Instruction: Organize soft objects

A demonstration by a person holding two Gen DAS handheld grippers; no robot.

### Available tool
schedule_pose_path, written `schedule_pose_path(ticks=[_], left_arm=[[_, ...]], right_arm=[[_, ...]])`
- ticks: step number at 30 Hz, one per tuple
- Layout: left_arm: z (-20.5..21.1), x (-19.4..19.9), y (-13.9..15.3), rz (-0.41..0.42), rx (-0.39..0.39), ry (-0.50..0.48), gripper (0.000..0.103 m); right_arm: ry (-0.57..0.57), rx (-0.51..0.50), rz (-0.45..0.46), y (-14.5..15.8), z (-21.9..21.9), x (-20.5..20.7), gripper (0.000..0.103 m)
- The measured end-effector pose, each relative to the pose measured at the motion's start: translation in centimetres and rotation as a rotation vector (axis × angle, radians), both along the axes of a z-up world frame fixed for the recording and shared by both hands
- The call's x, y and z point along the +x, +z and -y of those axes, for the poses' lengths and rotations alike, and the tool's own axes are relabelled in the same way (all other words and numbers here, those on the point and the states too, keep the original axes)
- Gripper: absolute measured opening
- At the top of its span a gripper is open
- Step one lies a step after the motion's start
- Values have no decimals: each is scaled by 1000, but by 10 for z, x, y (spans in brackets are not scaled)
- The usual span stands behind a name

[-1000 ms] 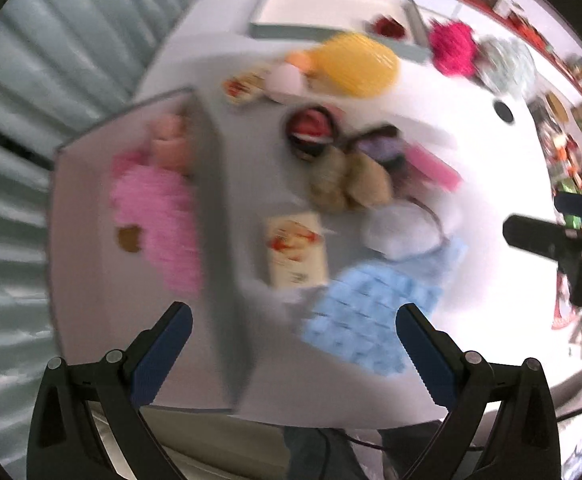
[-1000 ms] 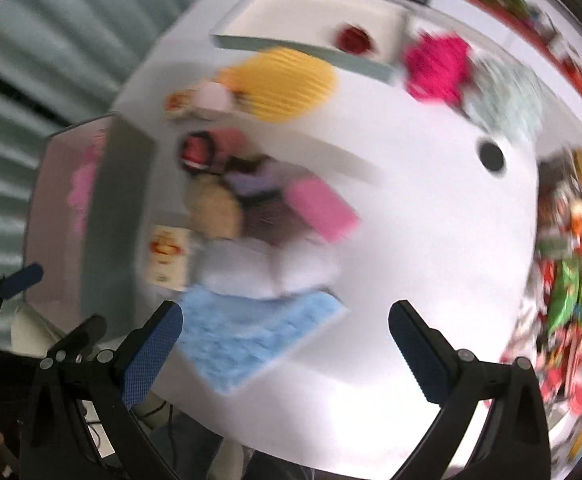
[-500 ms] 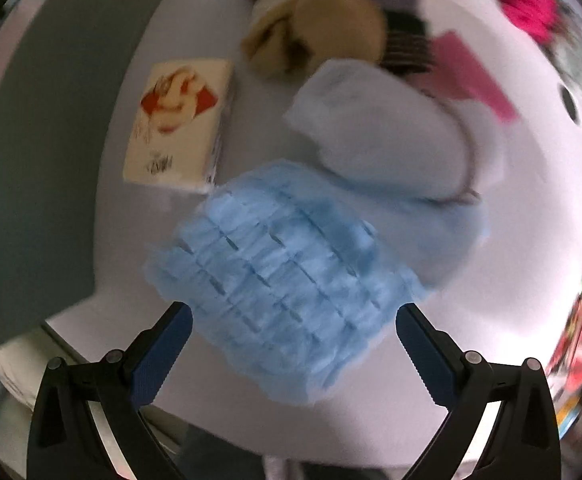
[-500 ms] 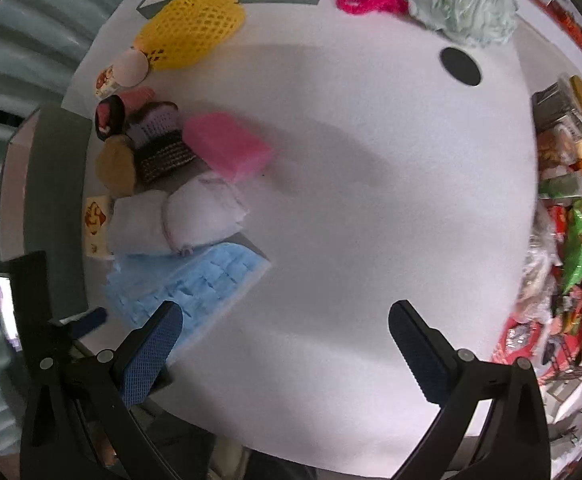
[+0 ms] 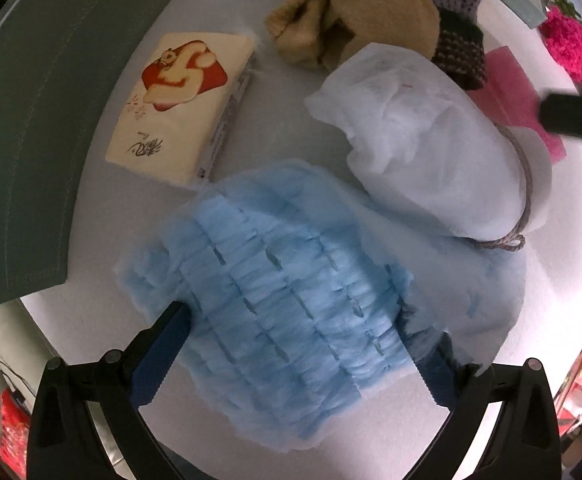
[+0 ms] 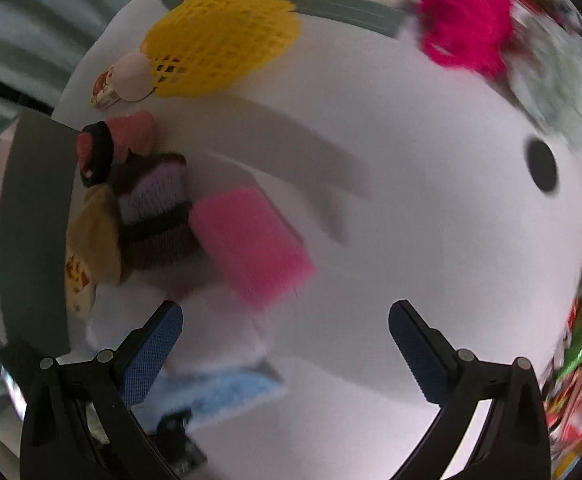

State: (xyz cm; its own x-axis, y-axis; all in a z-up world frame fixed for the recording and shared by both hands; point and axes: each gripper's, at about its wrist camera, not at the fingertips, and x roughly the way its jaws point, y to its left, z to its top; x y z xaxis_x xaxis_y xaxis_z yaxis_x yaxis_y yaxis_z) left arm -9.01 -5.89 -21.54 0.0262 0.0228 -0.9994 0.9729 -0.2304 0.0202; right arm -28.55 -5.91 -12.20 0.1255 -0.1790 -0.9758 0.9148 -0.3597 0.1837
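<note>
Left gripper [image 5: 295, 344]: jaws spread wide, straddling the blue foam sheet [image 5: 291, 312]; both pads press into its edges, though a firm clamp cannot be confirmed
Blue foam sheet: flat on the white table [image 5: 251, 112], filling the gap between the left jaws
White padded bundle [image 5: 431, 148]: beyond the right pad, overlapping the sheet's far corner
Tissue packet [image 5: 183, 104]: ahead of the left pad, just beside the sheet
Right gripper [image 6: 285, 344]: jaws wide apart, holding nothing; pink sponge [image 6: 251, 248] just ahead of them; view blurred

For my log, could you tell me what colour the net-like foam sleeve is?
Yellow foam sleeve; right wrist view.
</note>
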Motion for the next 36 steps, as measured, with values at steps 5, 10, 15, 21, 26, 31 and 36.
schedule_pose_path(ticks=[5,10,15,21,26,31,36], left_arm=[[-10,6,2,-1,-15,27,103],[-5,6,4,13,51,36,103],[-11,0,13,0,57,8,86],[-22,-8,28,-46,74,-94,28],[-32,4,49,-85,67,-189,16],[-38,17,67,-79,15,-218,16],[-40,-8,66,19,-170,-381,103]], right_arm=[[66,19,-10,-15,26,7,99],[122,61,9,-25,35,15,55],[113,42,3,-18,25,11,49],[72,-2,16,4,-16,-3,49],[46,-16,45,17,-51,-5,49],[5,-19,97,21,-77,-5,49],[1,1,113,25,-90,-8,49]])
